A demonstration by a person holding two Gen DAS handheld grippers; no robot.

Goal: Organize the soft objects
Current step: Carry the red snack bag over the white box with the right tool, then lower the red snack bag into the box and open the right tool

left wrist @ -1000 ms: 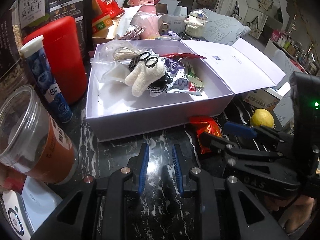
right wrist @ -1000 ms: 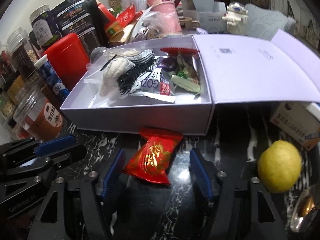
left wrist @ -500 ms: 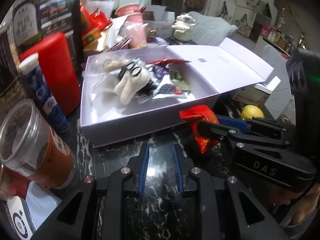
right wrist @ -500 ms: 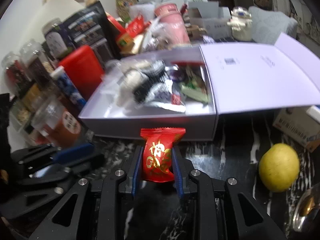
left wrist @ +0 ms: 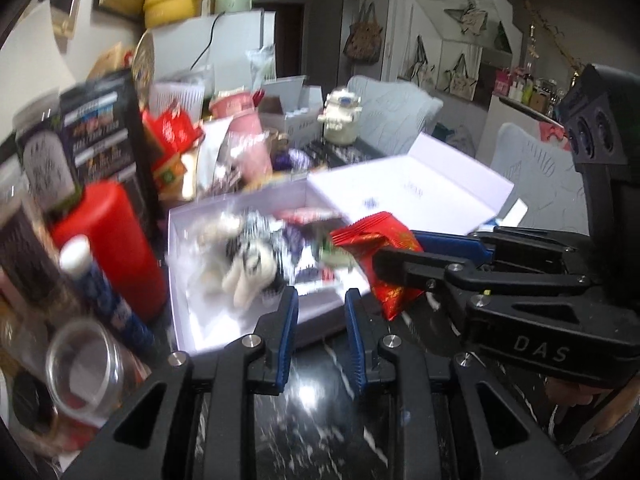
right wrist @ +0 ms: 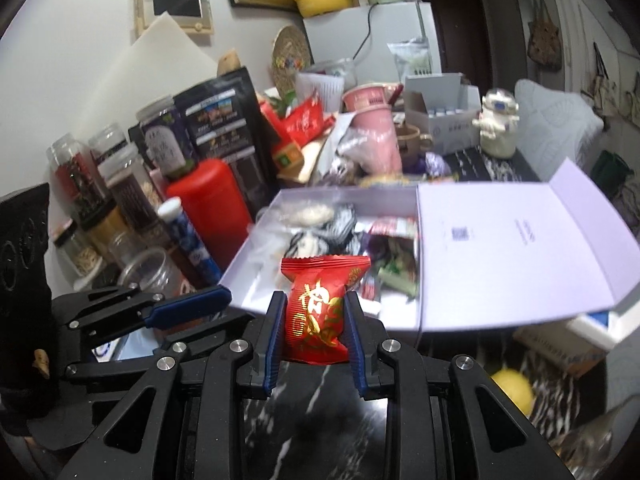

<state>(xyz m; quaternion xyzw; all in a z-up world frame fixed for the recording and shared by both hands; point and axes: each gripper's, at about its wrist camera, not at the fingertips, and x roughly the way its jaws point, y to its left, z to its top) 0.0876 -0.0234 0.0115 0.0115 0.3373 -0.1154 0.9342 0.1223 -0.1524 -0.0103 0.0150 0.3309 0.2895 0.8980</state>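
Your red snack packet [right wrist: 316, 316] is pinched in the right gripper [right wrist: 314, 330] just short of the white box [right wrist: 320, 308], where a plush toy [left wrist: 248, 268] and wrappers already lie, while the left gripper [left wrist: 320, 336] hovers narrow and empty.

Left wrist view: sat low behind the left tool [left wrist: 320, 332], close above the dark marbled table [left wrist: 320, 420], and faced forward toward the open white box [left wrist: 180, 280], with the right tool [left wrist: 404, 256] entering from the right. Right wrist view: sat behind the right tool [right wrist: 314, 328], somewhat higher, and faced the same box [right wrist: 248, 276] and the wall beyond, with the left tool [right wrist: 188, 308] at lower left. Shared: the box, the red canister [left wrist: 116, 240] [right wrist: 208, 196], and the white figurine [left wrist: 340, 116] [right wrist: 498, 124].
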